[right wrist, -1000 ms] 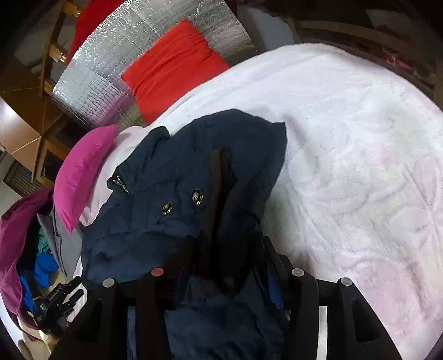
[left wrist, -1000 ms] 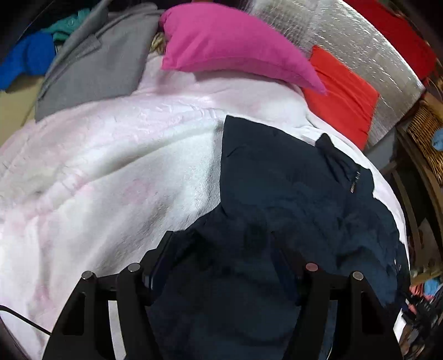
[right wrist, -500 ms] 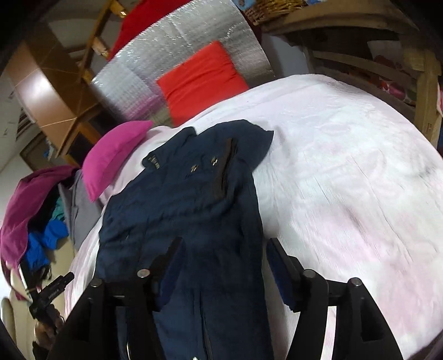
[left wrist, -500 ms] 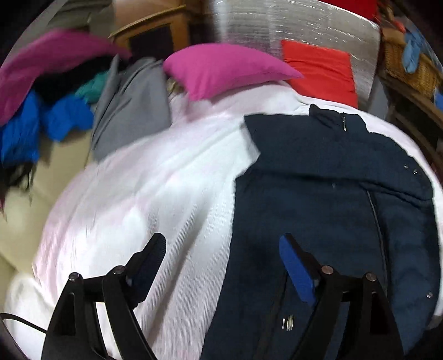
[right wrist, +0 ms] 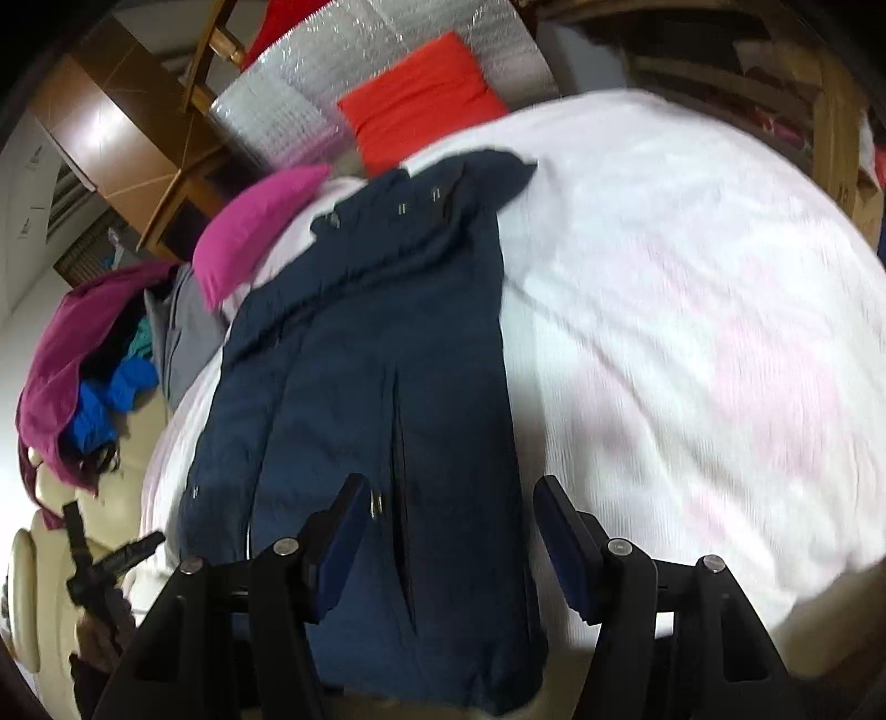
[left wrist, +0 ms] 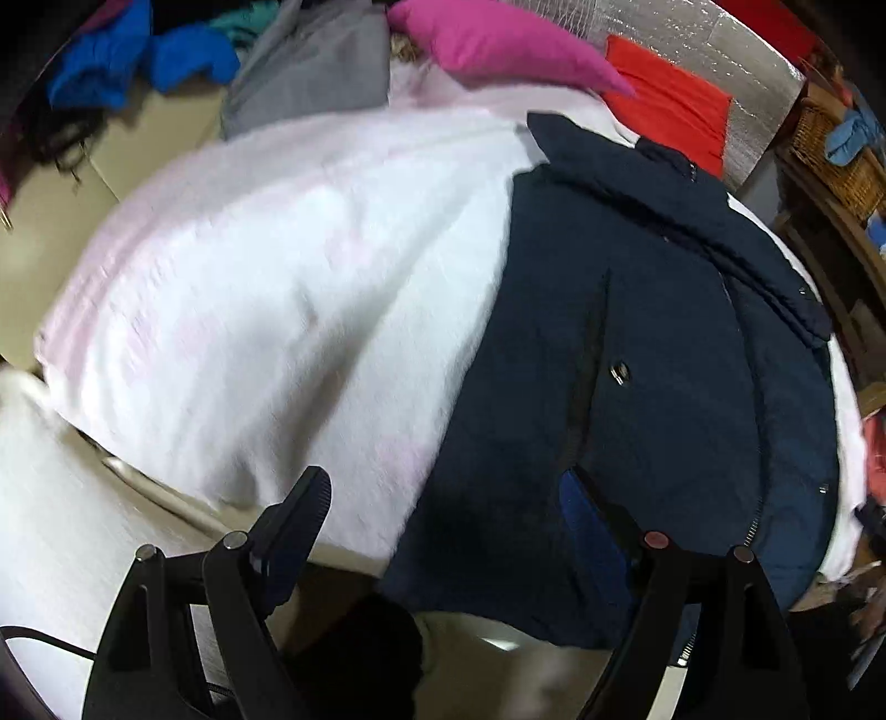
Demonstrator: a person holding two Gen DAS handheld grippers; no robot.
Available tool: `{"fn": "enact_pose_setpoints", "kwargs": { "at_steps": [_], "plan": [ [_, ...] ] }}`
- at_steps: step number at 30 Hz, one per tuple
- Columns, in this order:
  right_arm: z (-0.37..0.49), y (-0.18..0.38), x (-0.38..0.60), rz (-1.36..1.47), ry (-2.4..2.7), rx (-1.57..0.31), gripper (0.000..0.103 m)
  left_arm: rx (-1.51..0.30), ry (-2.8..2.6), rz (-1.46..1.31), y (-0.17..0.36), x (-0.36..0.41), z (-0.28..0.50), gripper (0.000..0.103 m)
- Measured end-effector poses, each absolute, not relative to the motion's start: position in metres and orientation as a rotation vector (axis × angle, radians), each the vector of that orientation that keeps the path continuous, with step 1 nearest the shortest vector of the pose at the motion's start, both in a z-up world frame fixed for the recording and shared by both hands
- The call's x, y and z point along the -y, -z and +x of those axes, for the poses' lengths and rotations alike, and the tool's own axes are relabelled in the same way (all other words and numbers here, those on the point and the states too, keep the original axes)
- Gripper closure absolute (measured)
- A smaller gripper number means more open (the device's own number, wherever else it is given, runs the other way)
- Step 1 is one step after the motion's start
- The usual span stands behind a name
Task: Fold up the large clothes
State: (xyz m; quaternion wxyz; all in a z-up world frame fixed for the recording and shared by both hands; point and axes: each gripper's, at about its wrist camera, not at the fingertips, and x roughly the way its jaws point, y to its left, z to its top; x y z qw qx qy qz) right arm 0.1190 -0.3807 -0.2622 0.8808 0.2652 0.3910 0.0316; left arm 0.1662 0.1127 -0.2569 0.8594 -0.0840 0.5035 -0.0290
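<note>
Bare white blanket (left wrist: 266, 310) lies open left of the navy jacket (left wrist: 653, 387); the pink pillow (left wrist: 498, 44), red cushion (left wrist: 670, 111) and grey garment (left wrist: 310, 72) crowd the far edge.

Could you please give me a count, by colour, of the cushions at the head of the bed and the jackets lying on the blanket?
Pink cushion: 1
Red cushion: 1
Navy jacket on the white blanket: 1
Total: 3
</note>
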Motion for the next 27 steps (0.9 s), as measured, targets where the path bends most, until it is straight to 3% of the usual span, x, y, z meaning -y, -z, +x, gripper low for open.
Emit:
{"fn": "enact_pose_setpoints", "kwargs": {
  "at_steps": [7,8,11,14,16,18,20,26,27],
  "plan": [
    [0.102,0.300,0.378,0.562,-0.081,-0.949,0.035,-1.187,0.166,-0.267,0.282,-0.104,0.171,0.018],
    [0.104,0.305,0.377,0.566,-0.079,-0.963,0.035,-1.187,0.173,-0.279,0.284,-0.104,0.170,0.021],
    [0.113,0.323,0.374,0.595,-0.075,-1.008,0.033,-1.181,0.175,-0.312,0.284,-0.108,0.171,0.041],
    [0.115,0.320,0.356,0.528,-0.078,-0.988,0.030,-1.181,0.182,-0.333,0.285,-0.110,0.172,0.044],
    [0.115,0.320,0.342,0.481,-0.099,-0.993,0.035,-1.181,0.189,-0.325,0.285,-0.109,0.171,0.044],
    [0.114,0.319,0.328,0.406,-0.070,-0.992,0.052,-1.196,0.185,-0.324,0.287,-0.108,0.173,0.036],
    [0.112,0.313,0.318,0.359,-0.085,-0.984,0.060,-1.216,0.155,-0.334,0.292,-0.111,0.179,0.032],
    [0.113,0.317,0.325,0.408,-0.135,-0.988,0.060,-1.211,0.167,-0.367,0.294,-0.117,0.179,0.034],
    [0.114,0.321,0.326,0.407,-0.133,-0.992,0.060,-1.208,0.179,-0.357,0.293,-0.114,0.178,0.043]
  ]
}}
